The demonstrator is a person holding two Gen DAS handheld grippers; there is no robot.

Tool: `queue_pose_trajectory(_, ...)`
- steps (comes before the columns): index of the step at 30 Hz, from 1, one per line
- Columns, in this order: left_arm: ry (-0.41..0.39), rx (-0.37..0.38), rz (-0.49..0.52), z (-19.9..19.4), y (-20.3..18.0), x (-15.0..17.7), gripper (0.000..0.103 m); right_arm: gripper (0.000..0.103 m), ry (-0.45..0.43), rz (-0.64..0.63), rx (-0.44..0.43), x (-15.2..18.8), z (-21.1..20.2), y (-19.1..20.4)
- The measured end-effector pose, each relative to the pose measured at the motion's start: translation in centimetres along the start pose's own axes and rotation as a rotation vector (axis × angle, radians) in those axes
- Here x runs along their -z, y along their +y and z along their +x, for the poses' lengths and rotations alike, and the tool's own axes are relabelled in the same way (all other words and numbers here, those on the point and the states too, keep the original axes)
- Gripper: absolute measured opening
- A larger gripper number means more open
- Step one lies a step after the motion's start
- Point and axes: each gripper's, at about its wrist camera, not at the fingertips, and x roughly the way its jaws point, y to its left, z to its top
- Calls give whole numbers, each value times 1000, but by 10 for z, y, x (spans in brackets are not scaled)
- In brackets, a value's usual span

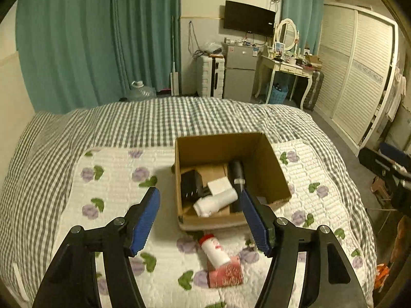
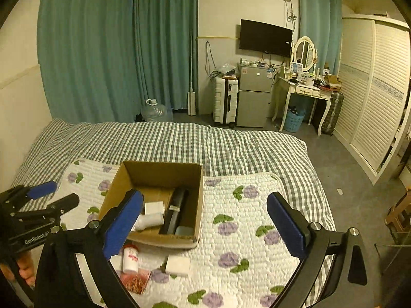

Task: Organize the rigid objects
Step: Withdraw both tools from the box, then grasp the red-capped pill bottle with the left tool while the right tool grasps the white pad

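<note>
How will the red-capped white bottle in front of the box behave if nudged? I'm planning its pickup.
The red-capped bottle lies on its side, so it will probably roll. Its lower end rests on the red packet, which may slide along. The quilted mat should damp rolling.

2 wrist views above the bed, facing the far wall, sharing the cardboard box (image 1: 269, 169).

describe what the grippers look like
Both grippers, left and right, are black angular frames with silver bolts. Their fingers carry ribbed blue pads. The left one's body has white "GenRobot.AI" lettering in the right wrist view.
</note>
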Motion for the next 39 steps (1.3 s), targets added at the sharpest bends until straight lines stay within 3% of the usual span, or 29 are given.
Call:
queue_pose_trajectory(10, 89, -27, -32, 36, 8, 66, 68, 98, 76, -3, 14, 79, 15, 10)
queue_pose_trajectory(18, 231, -12, -78, 95, 1, 113, 68, 98, 177, 0, 14, 133, 60, 12)
queue_pose_trajectory(32, 296, 7, -83, 160, -20, 128, 68, 97, 319, 24, -39, 182, 140, 23)
queue_pose_trajectory(39, 351, -22, -123, 184, -14, 137, 66, 83, 329, 50, -65, 185, 158, 20)
